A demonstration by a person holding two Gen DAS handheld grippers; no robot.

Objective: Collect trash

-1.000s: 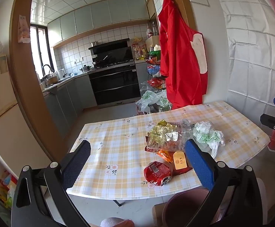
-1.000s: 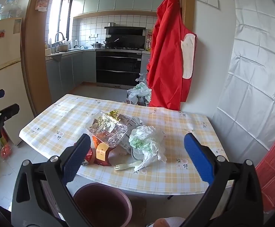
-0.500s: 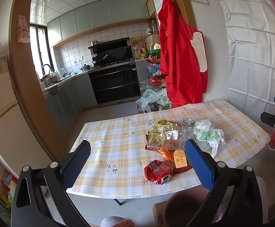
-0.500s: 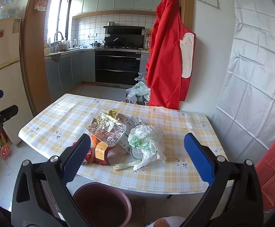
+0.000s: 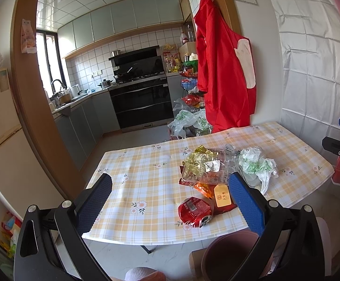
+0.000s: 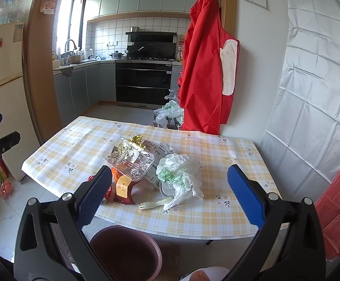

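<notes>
Trash lies in a heap on the yellow checked table point(image 5: 144, 164): a crushed red can point(image 5: 194, 214), a clear plastic clamshell box point(image 5: 207, 169), a red and orange wrapper with a yellow label point(image 5: 221, 196), and a crumpled white and green plastic bag point(image 5: 256, 166). In the right wrist view the same box point(image 6: 129, 160), bag point(image 6: 179, 171) and a pale plastic fork point(image 6: 154, 203) show. A brown bin point(image 6: 125, 253) stands on the floor below the table's near edge. My left gripper point(image 5: 170, 203) and right gripper point(image 6: 167, 196) are both open and empty, held short of the table.
A red apron point(image 5: 223, 75) hangs on the wall behind the table. Plastic bags and a wire rack point(image 5: 188, 117) stand by the kitchen doorway. A fridge point(image 6: 1, 93) is at the left. The table's left half point(image 6: 76, 140) carries no trash.
Both grippers have drifted slightly; the table and trash sit a touch higher in the views. Nothing was taken hold of.
</notes>
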